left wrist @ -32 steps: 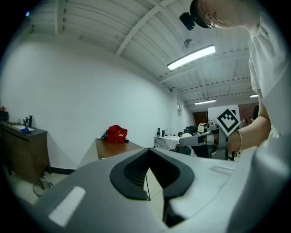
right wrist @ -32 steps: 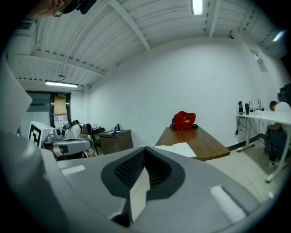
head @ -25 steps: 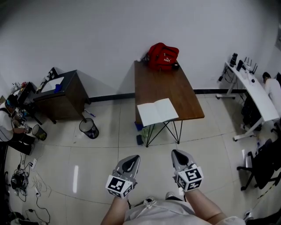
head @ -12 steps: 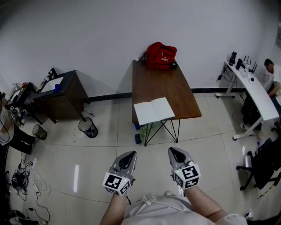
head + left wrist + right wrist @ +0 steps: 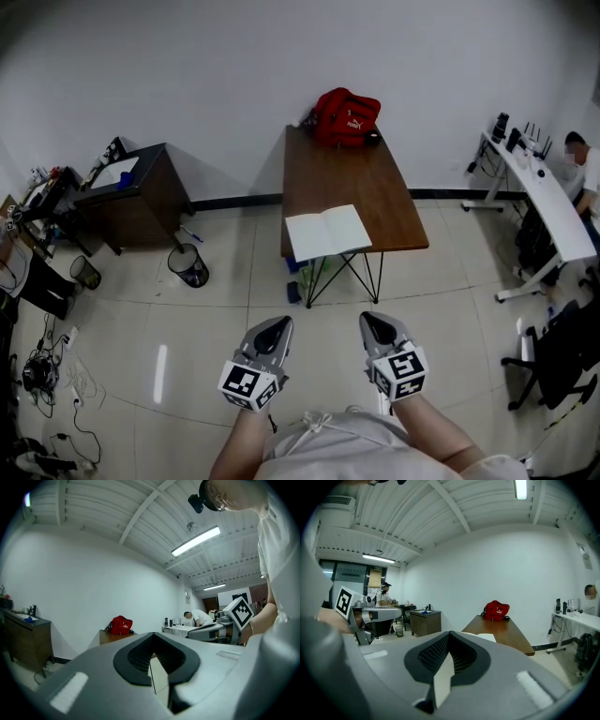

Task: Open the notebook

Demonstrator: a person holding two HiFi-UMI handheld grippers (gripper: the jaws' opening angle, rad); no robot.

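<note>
The notebook [image 5: 327, 232] lies open, white pages up, at the near end of a brown table [image 5: 352, 178]; it also shows in the right gripper view as a pale notebook edge [image 5: 485, 636]. A red bag [image 5: 346, 116] sits at the table's far end. Both grippers hang close to my body, well short of the table over the tiled floor. My left gripper [image 5: 276, 328] and right gripper [image 5: 373, 324] point towards the table. Each has its jaws together with nothing between them.
A dark cabinet [image 5: 131, 197] stands at the left with a waste bin [image 5: 189, 266] beside it. A long white desk [image 5: 544, 202] and an office chair [image 5: 562, 356] stand at the right, with a person at the desk. Cables [image 5: 42, 375] lie on the floor at far left.
The table and notebook have drifted slightly left and up in the head view. The person at the left edge has moved mostly out of sight. Both grippers keep their pose.
</note>
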